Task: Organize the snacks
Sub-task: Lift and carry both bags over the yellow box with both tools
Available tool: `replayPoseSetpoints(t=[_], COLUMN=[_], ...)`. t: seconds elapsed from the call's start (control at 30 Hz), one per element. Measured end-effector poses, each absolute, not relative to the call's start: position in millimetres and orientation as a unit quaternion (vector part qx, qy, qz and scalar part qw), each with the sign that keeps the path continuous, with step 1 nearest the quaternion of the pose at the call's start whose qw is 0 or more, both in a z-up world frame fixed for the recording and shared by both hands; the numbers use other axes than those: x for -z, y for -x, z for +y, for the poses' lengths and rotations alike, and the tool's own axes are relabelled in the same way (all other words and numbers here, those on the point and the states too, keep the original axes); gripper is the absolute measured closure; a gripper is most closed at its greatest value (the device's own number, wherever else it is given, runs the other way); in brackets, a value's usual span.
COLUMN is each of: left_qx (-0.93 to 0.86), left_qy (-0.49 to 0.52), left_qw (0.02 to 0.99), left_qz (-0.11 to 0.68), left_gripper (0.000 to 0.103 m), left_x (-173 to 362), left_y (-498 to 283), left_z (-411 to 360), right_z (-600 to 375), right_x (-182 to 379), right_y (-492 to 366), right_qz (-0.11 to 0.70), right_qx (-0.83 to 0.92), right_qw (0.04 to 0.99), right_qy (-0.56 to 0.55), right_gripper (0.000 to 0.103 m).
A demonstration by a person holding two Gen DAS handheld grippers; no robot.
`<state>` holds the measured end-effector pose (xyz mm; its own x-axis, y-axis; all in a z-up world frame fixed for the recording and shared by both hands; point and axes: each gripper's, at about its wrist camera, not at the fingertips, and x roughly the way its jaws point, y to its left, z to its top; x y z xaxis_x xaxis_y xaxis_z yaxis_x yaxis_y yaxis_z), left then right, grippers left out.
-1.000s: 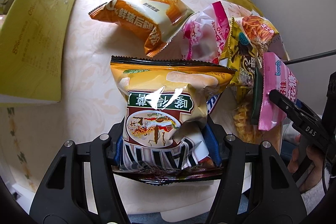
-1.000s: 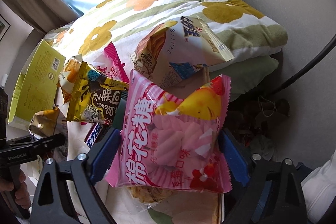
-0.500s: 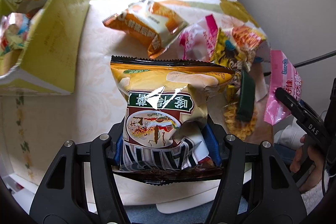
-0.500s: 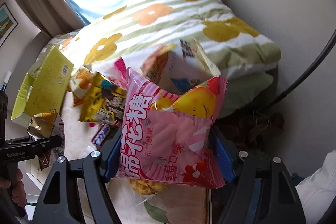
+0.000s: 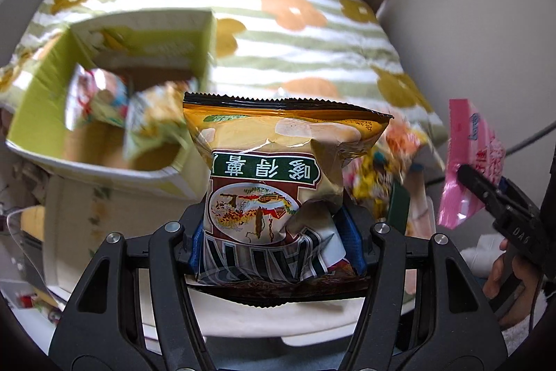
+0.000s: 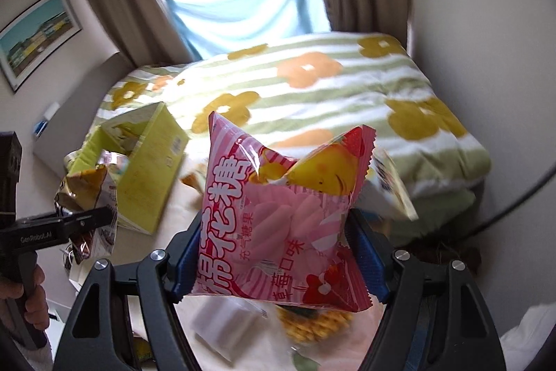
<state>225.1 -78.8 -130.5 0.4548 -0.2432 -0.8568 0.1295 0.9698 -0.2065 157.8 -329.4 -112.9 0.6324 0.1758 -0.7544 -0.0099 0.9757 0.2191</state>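
My left hand-held gripper (image 5: 278, 246), black with blue pads, carries a gold-and-brown snack bag (image 5: 278, 169) with a green label band. My right one's bag (image 6: 278, 218) is pink with yellow and red. The box (image 6: 153, 169) is lime green; the quilt (image 6: 347, 93) has green-white stripes and orange and mustard flowers.

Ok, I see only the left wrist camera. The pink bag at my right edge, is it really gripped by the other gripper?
Observer: Yes. The right gripper presses the pink bag between both blue pads; its jaws have just been closing on it.
Operator: What lies under that bag?
Observer: A yellow lattice-patterned snack, blurred, lies below it.
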Motion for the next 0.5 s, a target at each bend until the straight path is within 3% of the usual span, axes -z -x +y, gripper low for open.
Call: replayPoseSetpoints(t=[0.5], left_qx=[0.077], left_qy=[0.066], left_qw=[0.873], left_qz=[0.477], left_gripper=[0.045], left_x=[98.6], left_y=[-296.5], left_z=[81.0], right_z=[-169.9], right_x=[86.8], right_y=[-237.6], right_qz=[0.404], right_qx=[-0.126], right_qw=[0.904], right_qy=[-0.061], right_gripper=[0.031])
